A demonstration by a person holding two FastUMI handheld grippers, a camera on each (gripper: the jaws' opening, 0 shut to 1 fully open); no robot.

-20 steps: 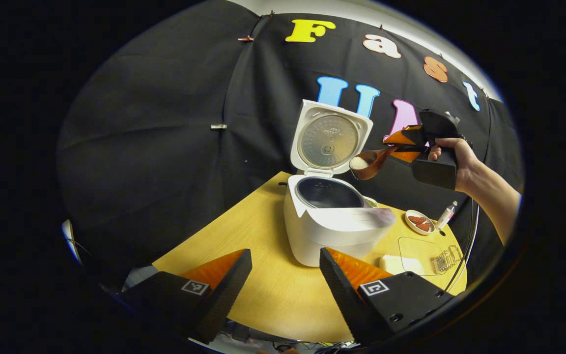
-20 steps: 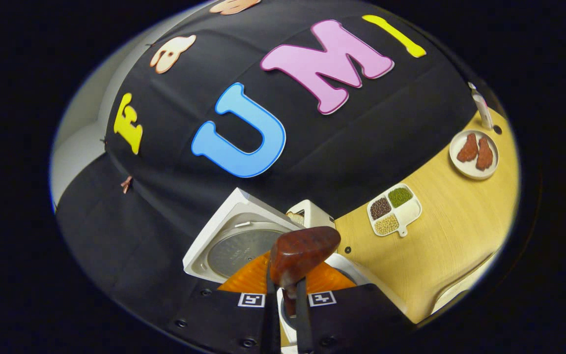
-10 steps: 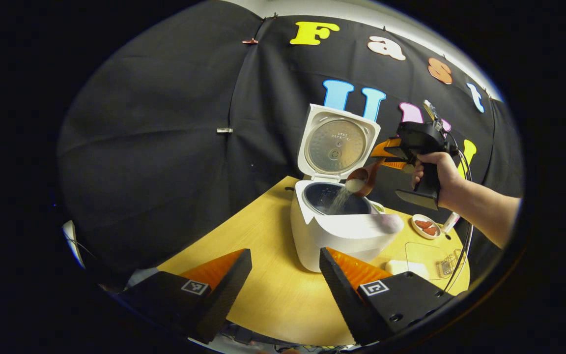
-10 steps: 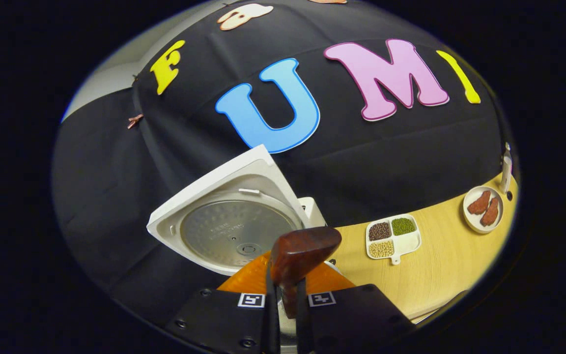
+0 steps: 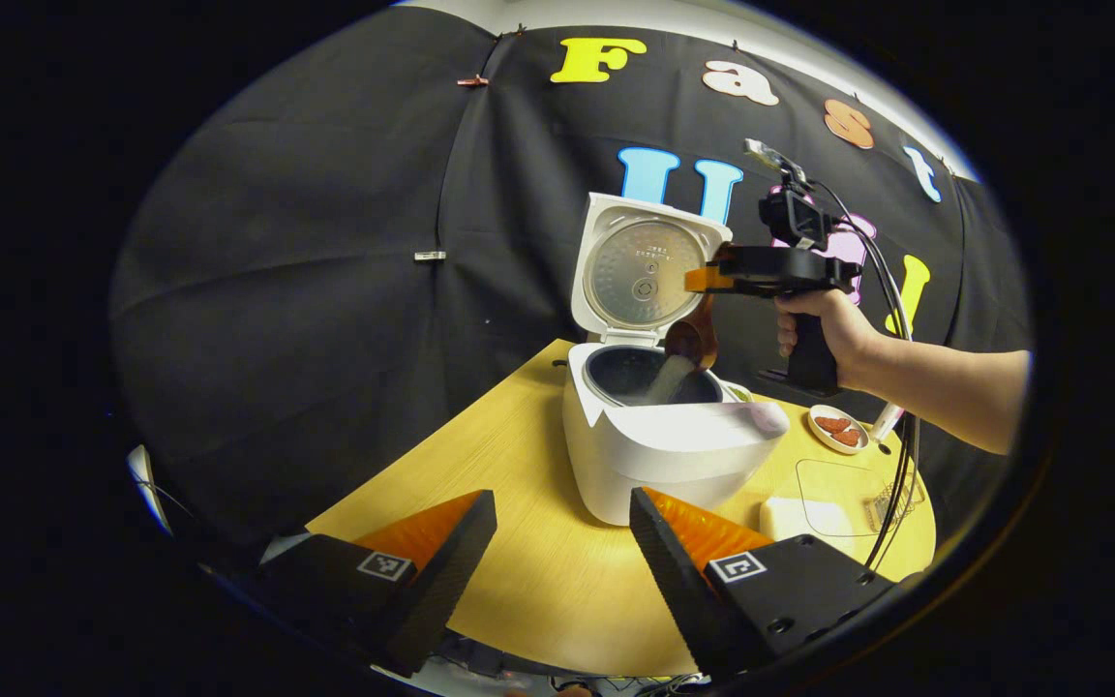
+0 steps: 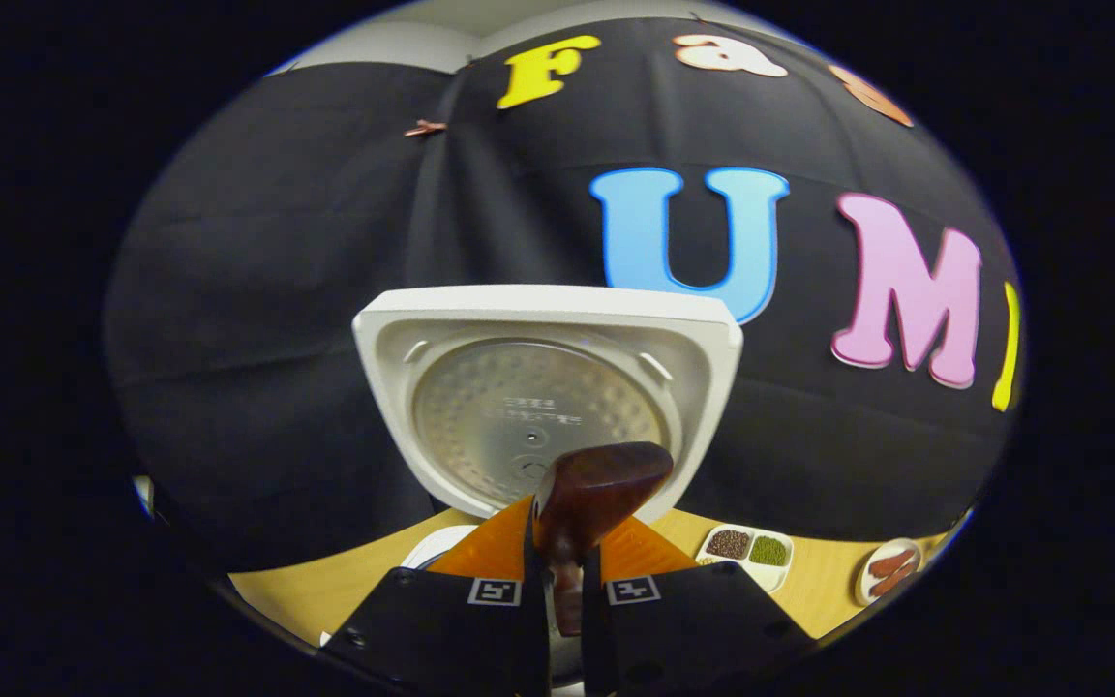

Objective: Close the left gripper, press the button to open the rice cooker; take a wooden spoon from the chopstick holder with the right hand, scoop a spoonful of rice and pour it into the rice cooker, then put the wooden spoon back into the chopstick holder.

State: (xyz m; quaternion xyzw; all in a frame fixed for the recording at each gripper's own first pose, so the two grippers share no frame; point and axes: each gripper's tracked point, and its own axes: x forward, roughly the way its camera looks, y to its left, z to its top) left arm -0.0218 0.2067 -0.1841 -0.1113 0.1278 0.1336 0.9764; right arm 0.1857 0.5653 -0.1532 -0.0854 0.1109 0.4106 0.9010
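The white rice cooker [image 5: 659, 455] stands on the wooden table [image 5: 519, 581] with its lid [image 5: 643, 273] raised. A hand holds my right gripper [image 5: 699, 281] level above the pot, shut on the handle of the dark wooden spoon [image 5: 690, 341]. The spoon's bowl hangs tipped down and rice [image 5: 666, 379] streams from it into the pot. In the right gripper view the spoon's handle [image 6: 599, 482] sticks up between the fingers of my right gripper [image 6: 564, 581], in front of the lid [image 6: 538, 411]. My left gripper [image 5: 562, 503] is open and holds nothing, low before the cooker.
Right of the cooker lie a plate of reddish pieces [image 5: 838, 432], a small bottle [image 5: 885, 420], a white block [image 5: 795, 513] and a small wire rack [image 5: 891, 501]. A divided dish of grains [image 6: 747, 552] sits behind the cooker. The table's front edge runs just beyond my left fingers.
The right gripper has rolled level and moved over the pot, so the spoon now points down and rice pours out. The left gripper has stayed open and almost still.
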